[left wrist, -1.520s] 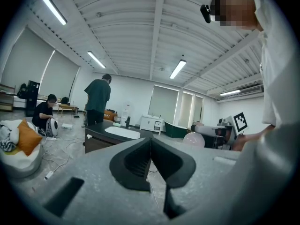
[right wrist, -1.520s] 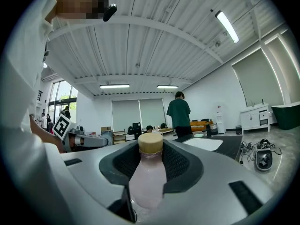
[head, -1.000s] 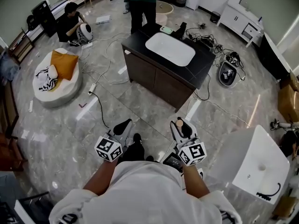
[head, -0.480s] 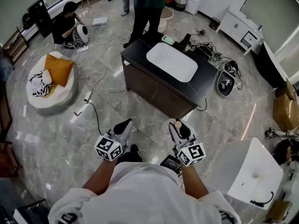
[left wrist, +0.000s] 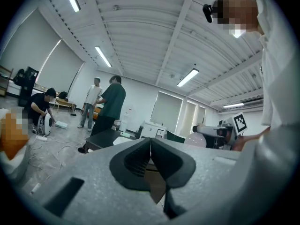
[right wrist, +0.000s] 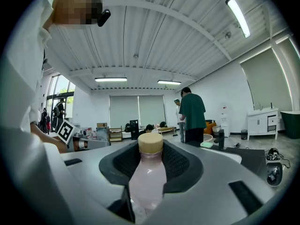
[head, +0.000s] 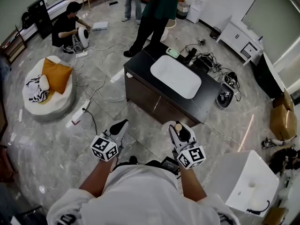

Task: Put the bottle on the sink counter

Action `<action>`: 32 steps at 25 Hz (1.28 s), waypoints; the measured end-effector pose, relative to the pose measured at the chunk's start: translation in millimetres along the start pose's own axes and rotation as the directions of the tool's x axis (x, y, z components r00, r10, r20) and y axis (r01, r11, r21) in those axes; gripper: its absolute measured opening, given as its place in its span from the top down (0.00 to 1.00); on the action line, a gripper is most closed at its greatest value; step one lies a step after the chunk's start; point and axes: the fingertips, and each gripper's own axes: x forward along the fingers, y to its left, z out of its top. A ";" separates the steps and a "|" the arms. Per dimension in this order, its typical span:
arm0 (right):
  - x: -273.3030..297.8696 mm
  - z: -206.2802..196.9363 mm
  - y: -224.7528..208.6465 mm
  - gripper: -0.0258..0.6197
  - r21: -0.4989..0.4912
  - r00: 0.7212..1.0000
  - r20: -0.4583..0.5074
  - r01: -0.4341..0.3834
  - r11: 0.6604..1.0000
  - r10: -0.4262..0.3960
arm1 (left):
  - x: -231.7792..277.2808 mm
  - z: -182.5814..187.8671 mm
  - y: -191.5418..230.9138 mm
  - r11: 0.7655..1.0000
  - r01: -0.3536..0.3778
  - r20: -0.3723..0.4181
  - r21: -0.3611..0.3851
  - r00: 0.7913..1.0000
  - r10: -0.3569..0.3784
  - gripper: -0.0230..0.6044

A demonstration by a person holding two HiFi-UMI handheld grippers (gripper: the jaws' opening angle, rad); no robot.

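Note:
My right gripper [head: 179, 128] is shut on a pale pink bottle [right wrist: 147, 179] with a tan cap [right wrist: 150, 143]; in the head view only the cap [head: 178, 125] shows between the jaws. My left gripper [head: 120, 126] is shut with nothing in it, its pads pressed together in the left gripper view [left wrist: 150, 154]. Both grippers are held low in front of me, over the floor. The sink counter [head: 138, 63] is a dark cabinet with a white basin [head: 176, 77], standing ahead of both grippers and a short way off.
A person in a green top [head: 157, 13] stands at the counter's far side, and another crouches at the far left [head: 65, 25]. Cables trail over the floor [head: 101, 86]. A round white cushion seat [head: 44, 93] lies left; a white sink unit [head: 248, 184] stands at right.
The counter has drifted slightly right in the head view as I moved. The person in green has shifted along the counter's far side. Both grippers keep their hold and pose.

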 end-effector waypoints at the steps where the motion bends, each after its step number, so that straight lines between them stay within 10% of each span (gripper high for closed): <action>1: 5.3 0.8 -1.3 0.75 0.001 1.000 -0.001 -0.001 1.000 0.001 | 1.4 2.2 6.7 1.000 -0.003 0.001 -0.004 1.000 0.003 0.94; 32: 207.5 25.0 -153.5 0.75 0.040 0.998 0.008 -0.055 0.998 0.054 | 189.1 52.2 155.6 1.000 -0.029 -0.038 -0.010 0.999 0.029 0.94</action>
